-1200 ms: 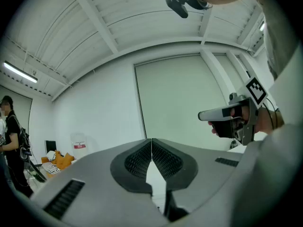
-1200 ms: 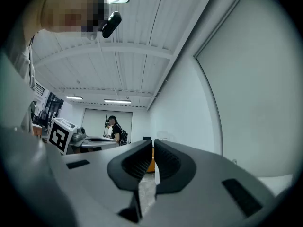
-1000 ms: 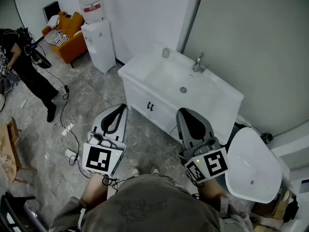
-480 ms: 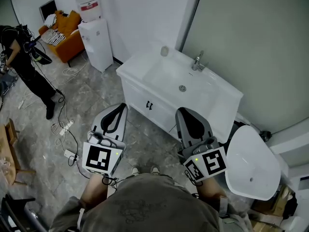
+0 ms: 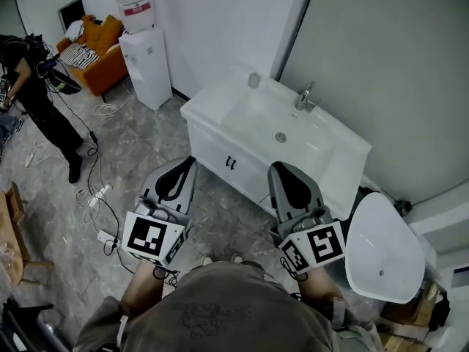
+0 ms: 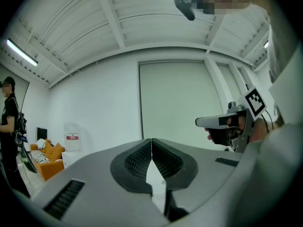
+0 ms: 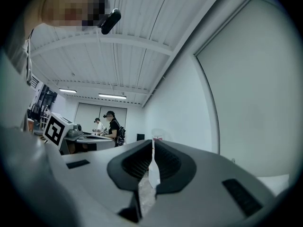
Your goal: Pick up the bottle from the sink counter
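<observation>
A small pale bottle (image 5: 253, 80) stands upright at the back left corner of the white sink counter (image 5: 210, 115), left of the faucet (image 5: 303, 97). My left gripper (image 5: 178, 169) is held low in front of the cabinet, shut and empty, well short of the counter. My right gripper (image 5: 287, 173) is level with it, near the counter's front edge, also shut with nothing between the jaws. In the left gripper view the left gripper (image 6: 151, 141) points upward at the wall, pads together. The right gripper view shows the right gripper (image 7: 153, 143) the same way. The bottle appears in neither gripper view.
A white toilet (image 5: 382, 248) stands to the right of the cabinet. A water dispenser (image 5: 146, 59) and an orange sofa (image 5: 100, 44) are at the back left. A person in black (image 5: 35, 100) stands at the far left, with cables (image 5: 98, 190) on the grey floor.
The head view has shifted a little, so the sink sits slightly further right and lower. Both grippers stay shut in front of the body, almost unmoved.
</observation>
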The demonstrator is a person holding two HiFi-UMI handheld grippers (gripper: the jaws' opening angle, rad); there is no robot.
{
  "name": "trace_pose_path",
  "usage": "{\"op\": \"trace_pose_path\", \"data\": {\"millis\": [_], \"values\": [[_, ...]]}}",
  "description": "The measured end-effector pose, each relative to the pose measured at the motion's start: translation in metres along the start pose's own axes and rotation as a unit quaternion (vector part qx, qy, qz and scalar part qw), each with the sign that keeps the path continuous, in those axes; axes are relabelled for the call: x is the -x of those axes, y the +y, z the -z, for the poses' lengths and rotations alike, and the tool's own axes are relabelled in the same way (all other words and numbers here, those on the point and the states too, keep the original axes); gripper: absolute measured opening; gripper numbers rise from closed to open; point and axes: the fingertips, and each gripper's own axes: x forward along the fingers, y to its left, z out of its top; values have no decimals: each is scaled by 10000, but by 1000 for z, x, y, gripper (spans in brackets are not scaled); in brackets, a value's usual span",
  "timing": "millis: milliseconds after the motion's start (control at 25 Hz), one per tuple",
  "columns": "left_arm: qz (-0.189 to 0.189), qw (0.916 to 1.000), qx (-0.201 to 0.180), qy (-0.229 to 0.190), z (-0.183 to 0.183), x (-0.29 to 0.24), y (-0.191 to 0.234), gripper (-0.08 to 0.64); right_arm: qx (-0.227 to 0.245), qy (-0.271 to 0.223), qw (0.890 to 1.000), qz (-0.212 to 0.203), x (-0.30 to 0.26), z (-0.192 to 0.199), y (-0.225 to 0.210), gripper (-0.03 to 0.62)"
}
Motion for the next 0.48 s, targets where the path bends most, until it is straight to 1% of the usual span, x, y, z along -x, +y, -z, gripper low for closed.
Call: {"op": "trace_pose_path", "data": {"millis": [80,160,360,480], "values": [[-65,10000,53,-19,2,3,12,18,13,17,10000,36,-5,2,5,35],[-120,9999,-3,8,7,7,20,18,15,29,10000,71,-9,6,10,35],[-75,9998,-82,140,19,13,29,18,38,-88,9999,97,-15,9,21,35],[-41,9998,-112,137,24,14,34,18,9,-104,9999,105,-21,12,23,35]]}}
